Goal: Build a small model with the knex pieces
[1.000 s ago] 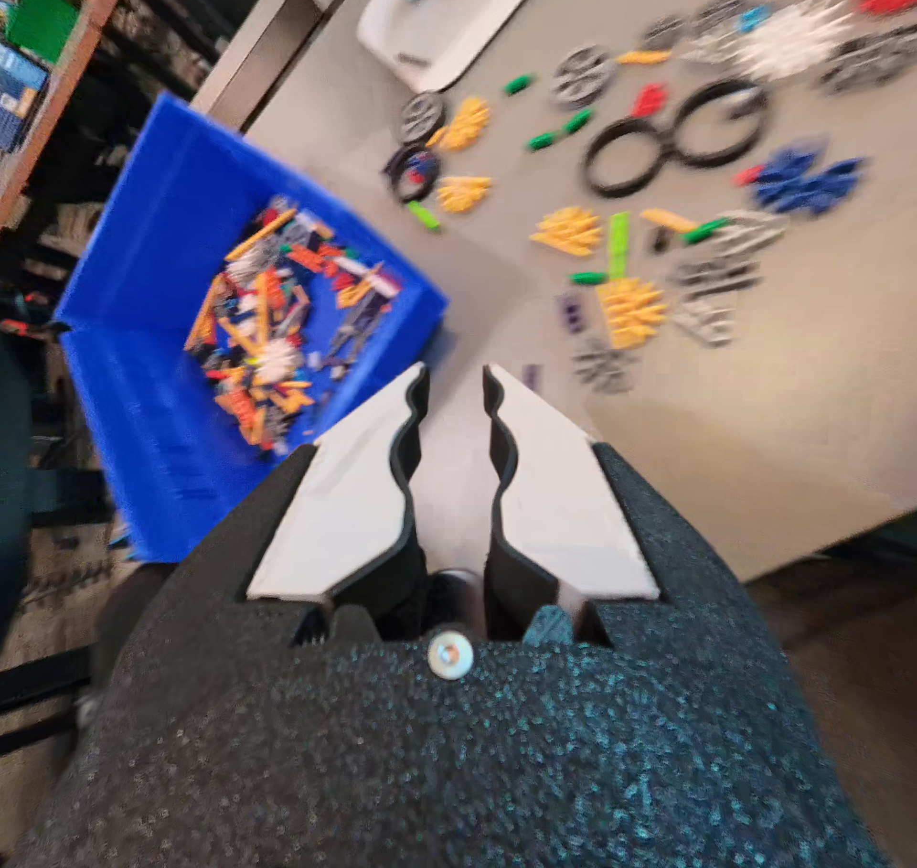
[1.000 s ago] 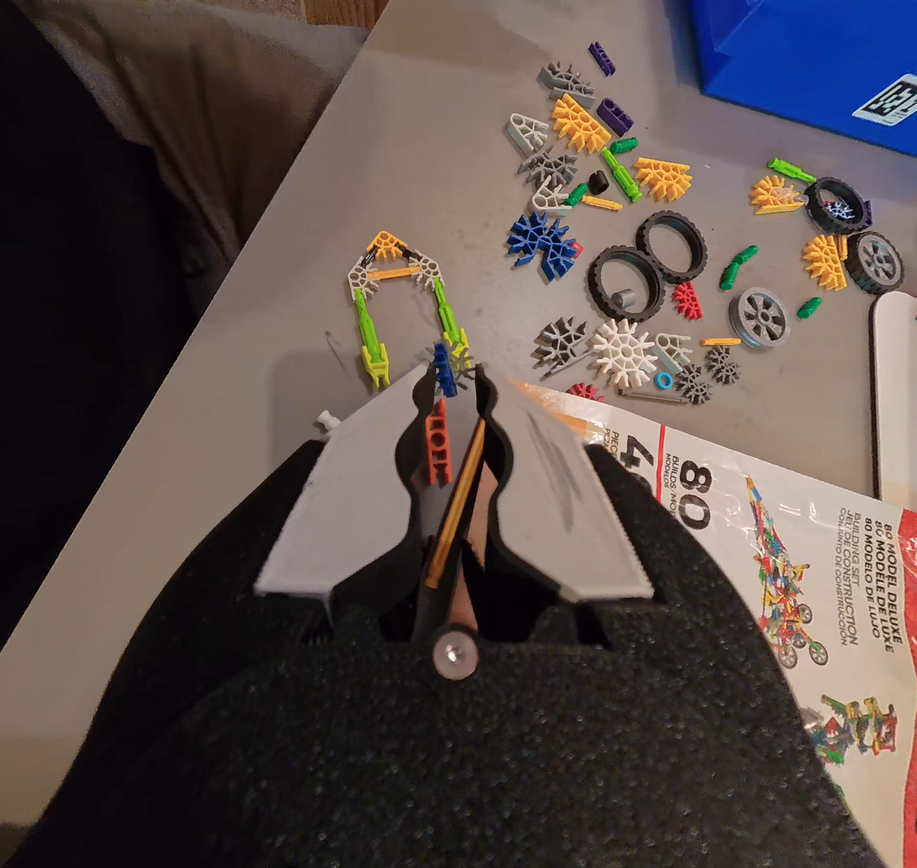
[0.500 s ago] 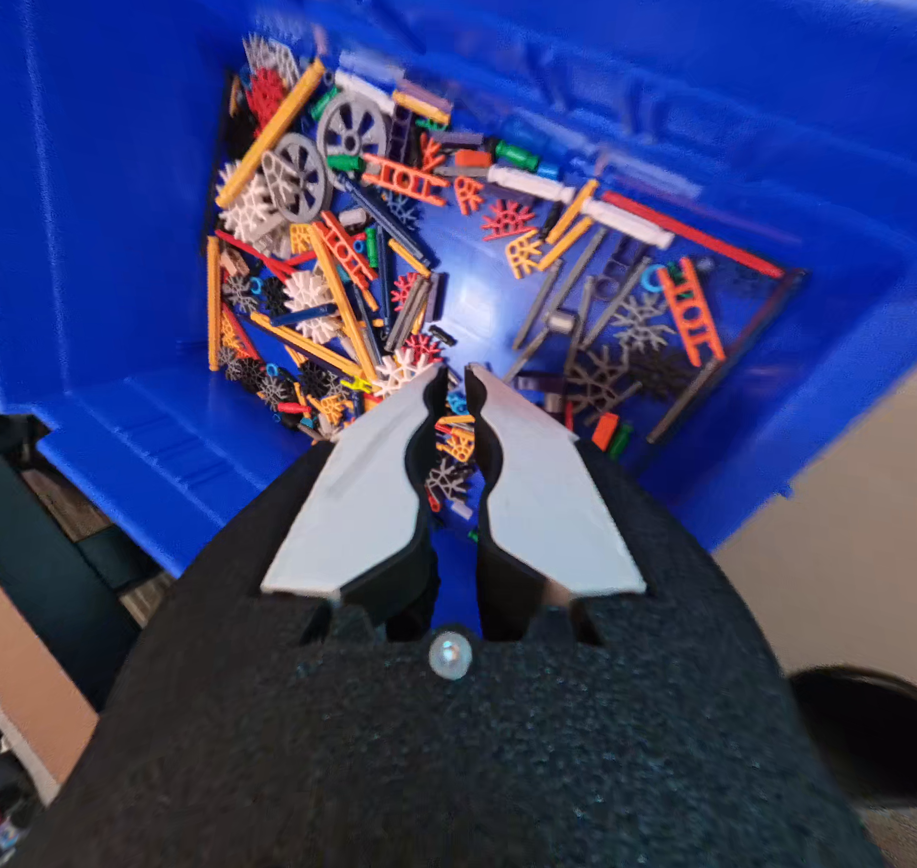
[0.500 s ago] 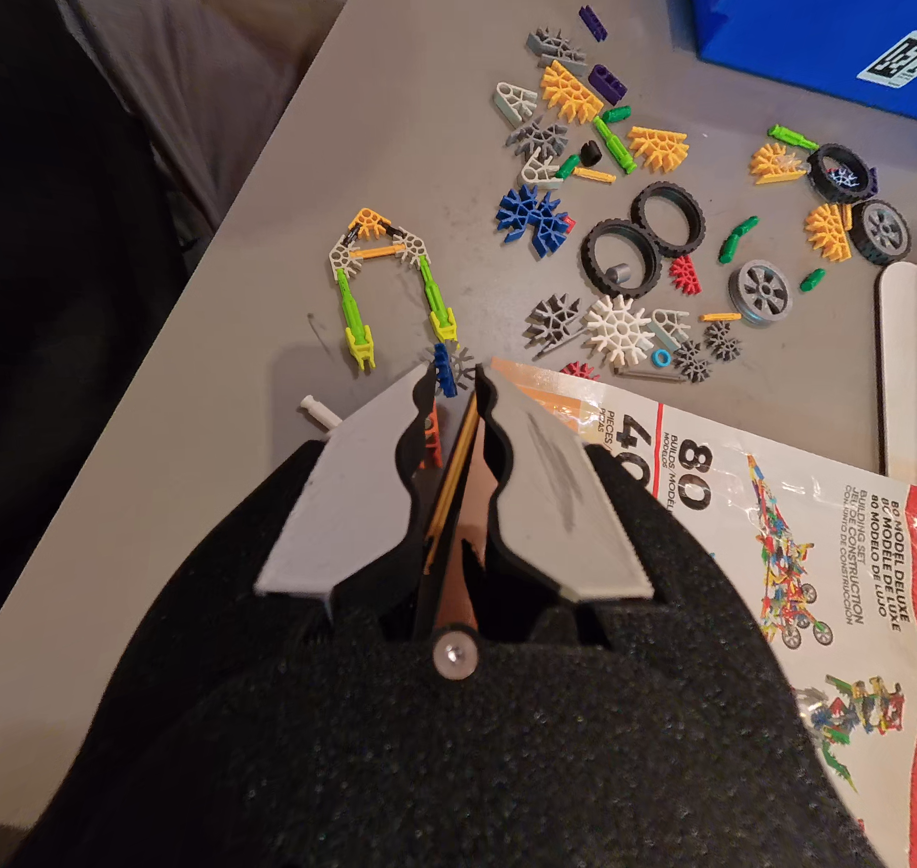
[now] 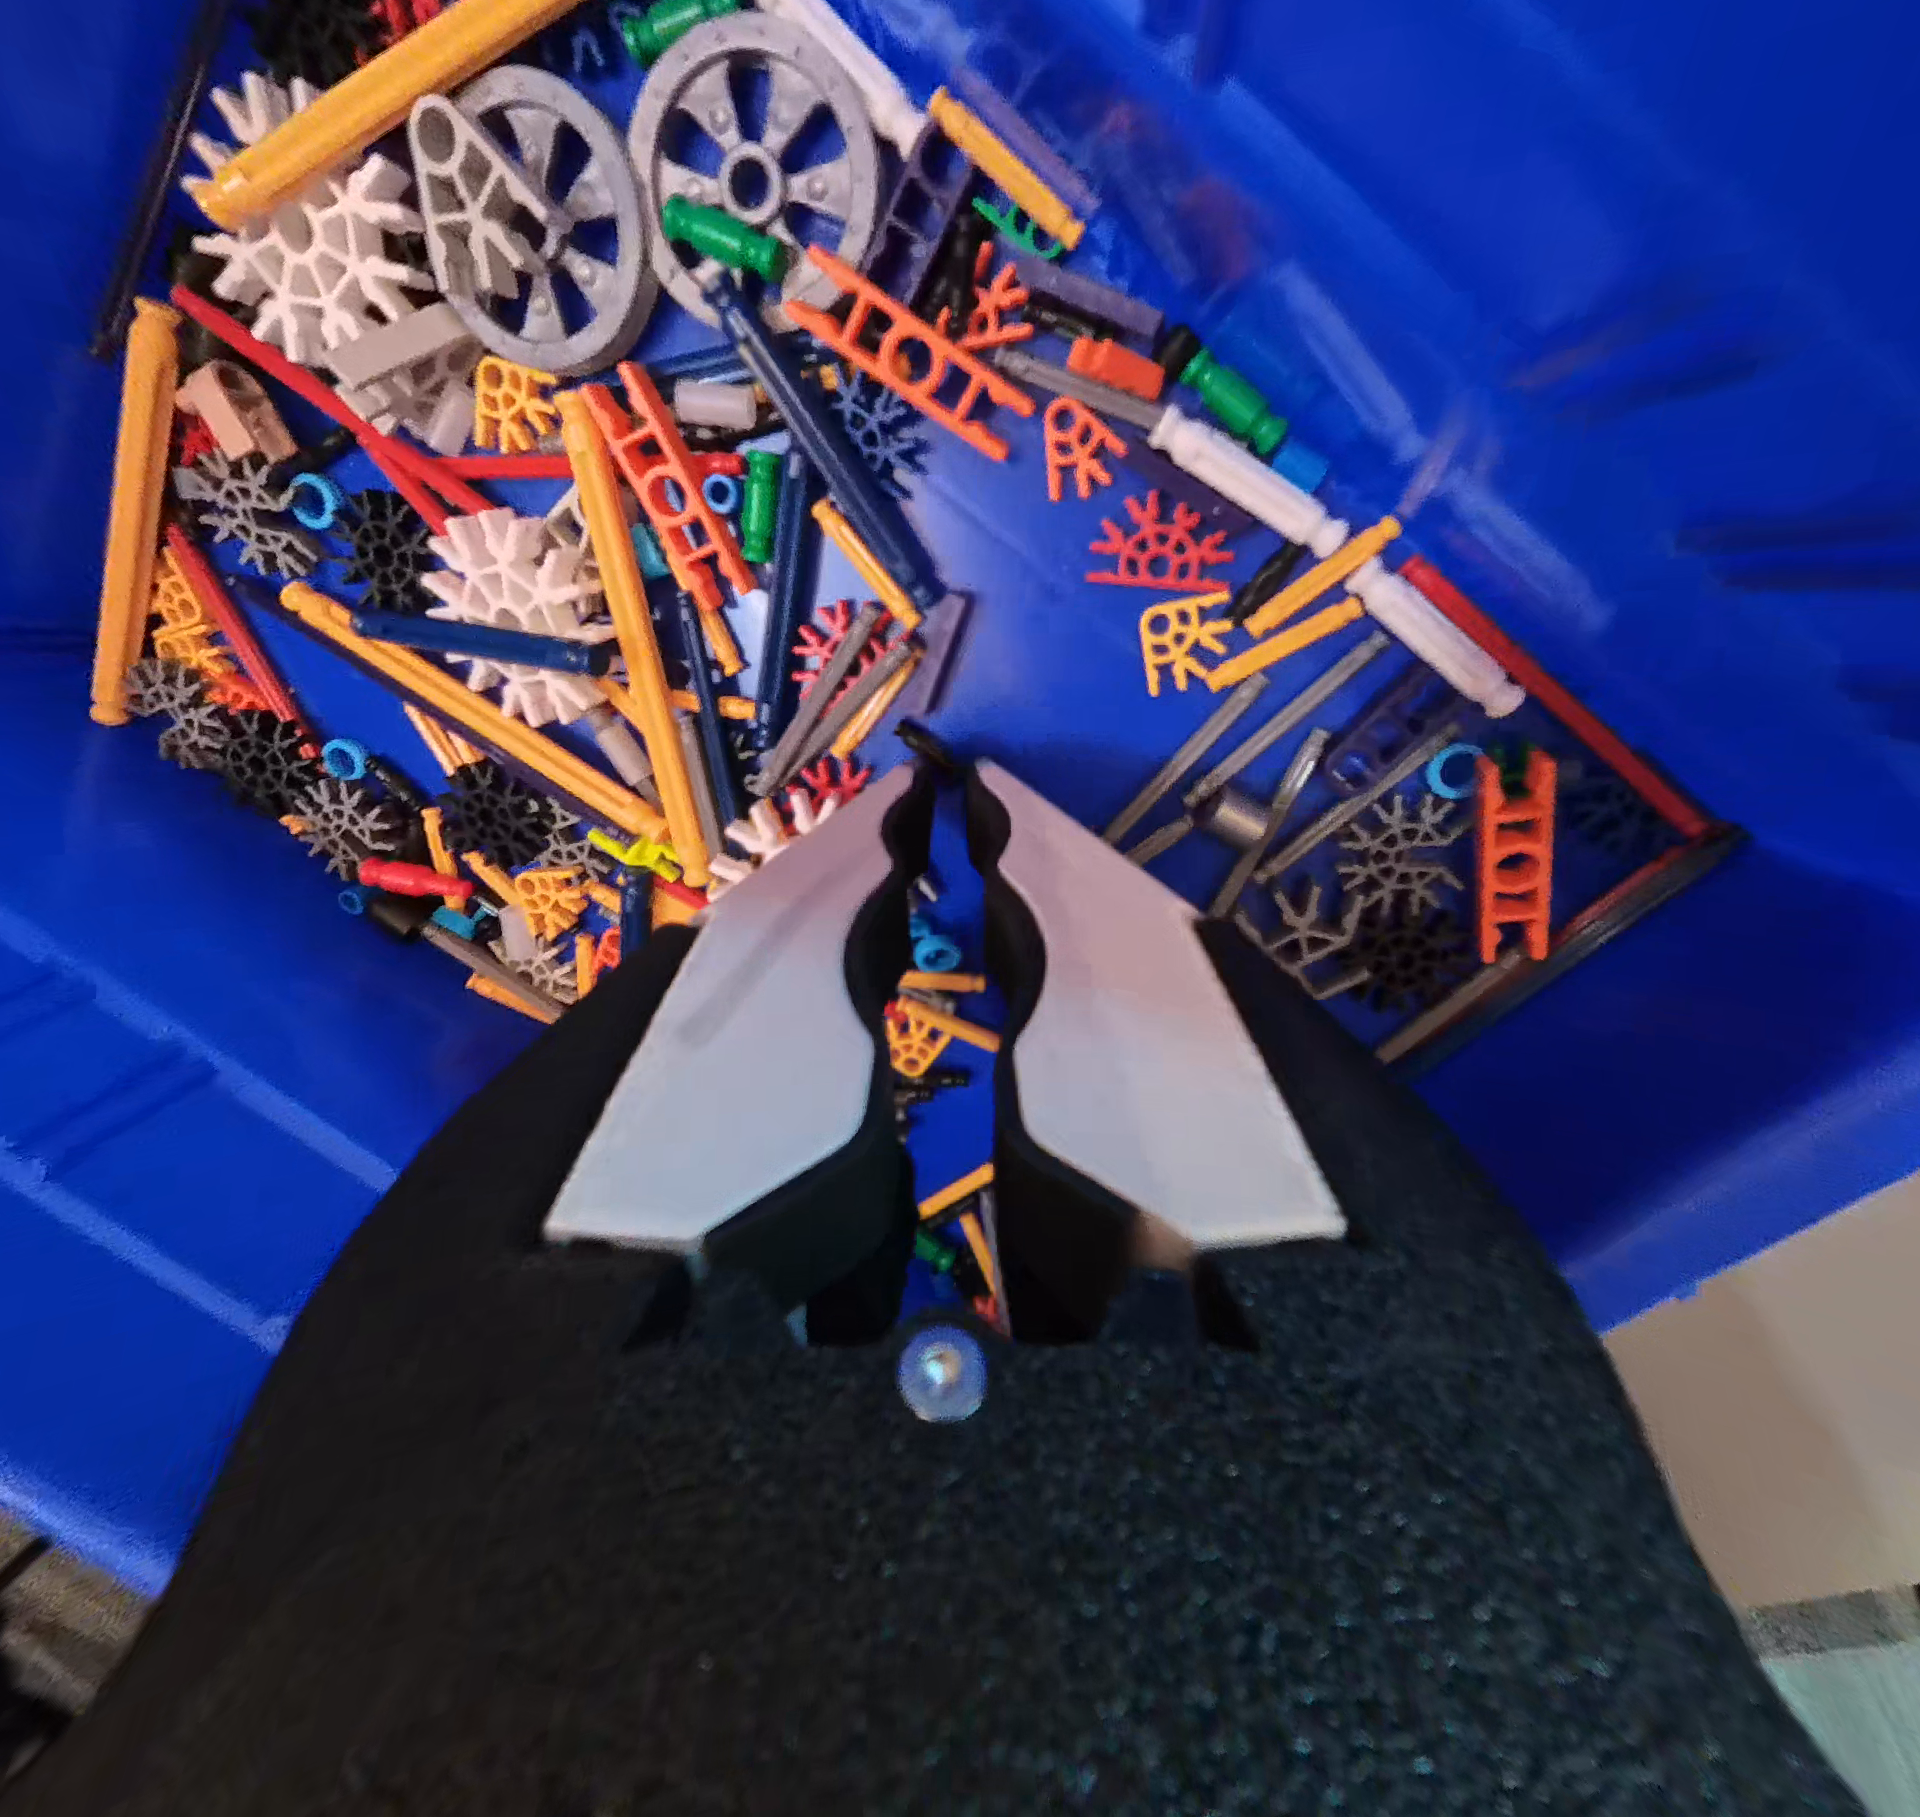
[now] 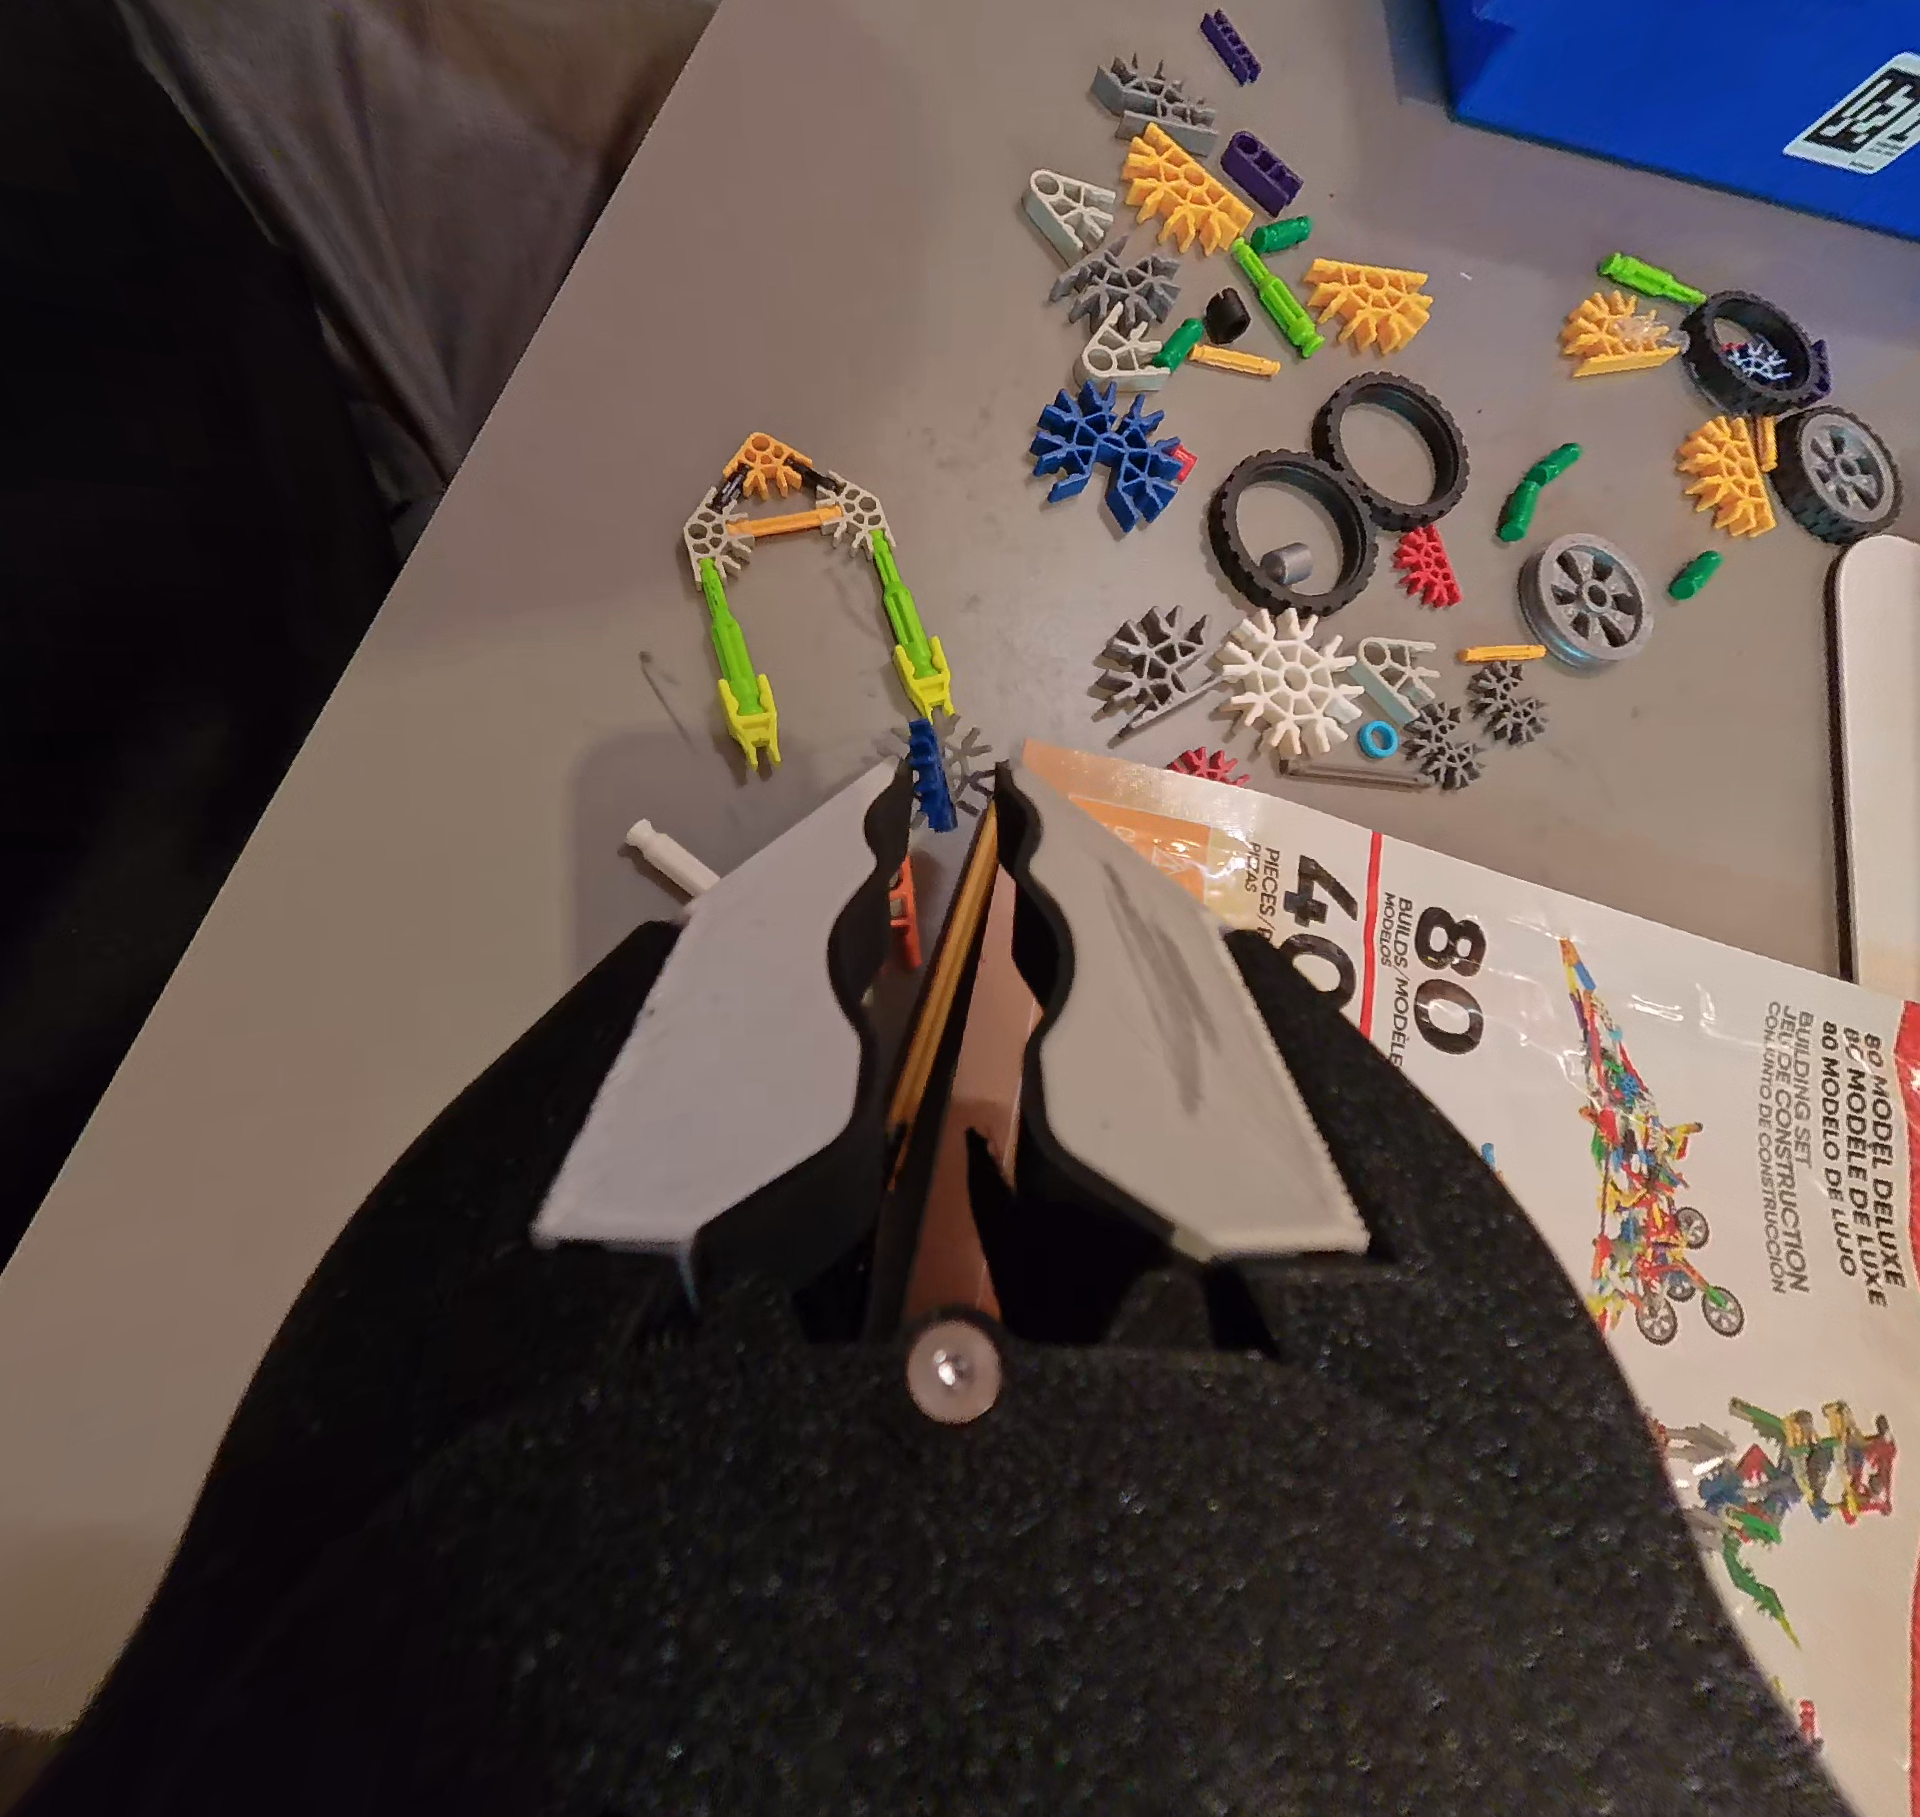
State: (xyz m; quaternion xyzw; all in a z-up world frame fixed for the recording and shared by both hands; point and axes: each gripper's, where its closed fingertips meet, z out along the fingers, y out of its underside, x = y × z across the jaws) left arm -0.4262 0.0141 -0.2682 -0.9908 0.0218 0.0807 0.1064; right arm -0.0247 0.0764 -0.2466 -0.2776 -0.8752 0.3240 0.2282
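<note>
Reaching down into a blue bin (image 5: 1558, 209), the left tool (image 5: 948, 791) hangs just over a jumble of plastic building pieces, its jaws parted by a narrow gap with nothing between them; a small black piece (image 5: 920, 741) lies just beyond the tips, and whether they touch it cannot be told. Around the tips lie yellow rods (image 5: 634, 614), orange ladder-shaped pieces (image 5: 904, 354), white snowflake connectors (image 5: 514, 572), two grey spoked wheels (image 5: 753, 172), red connectors (image 5: 1158, 546) and grey rods (image 5: 1247, 749), all on the bin floor. The right tool (image 6: 948, 791) is held over a grey desk (image 6: 436, 936) and is clenched on a thin yellow rod (image 6: 961, 936) running back between its jaws, with a blue connector (image 6: 928, 770) and a grey snowflake piece (image 6: 966, 754) at the rod's far end just past the tips, and an orange piece (image 6: 906, 910) showing in the gap beside it. Just left of the tool a white rod (image 6: 665, 853) lies on the desk. Ahead sits a small arch-shaped assembly (image 6: 810, 583) of grey and yellow connectors with lime-green legs. Farther right are loose pieces: a blue connector cluster (image 6: 1107, 453), two black tyres (image 6: 1340, 500), a white snowflake (image 6: 1288, 676) and yellow fan connectors (image 6: 1184, 183). A printed booklet in a clear sleeve (image 6: 1558, 1092) lies under the tool's right side, and the bin's outer wall (image 6: 1662, 53) stands at the far corner.
</note>
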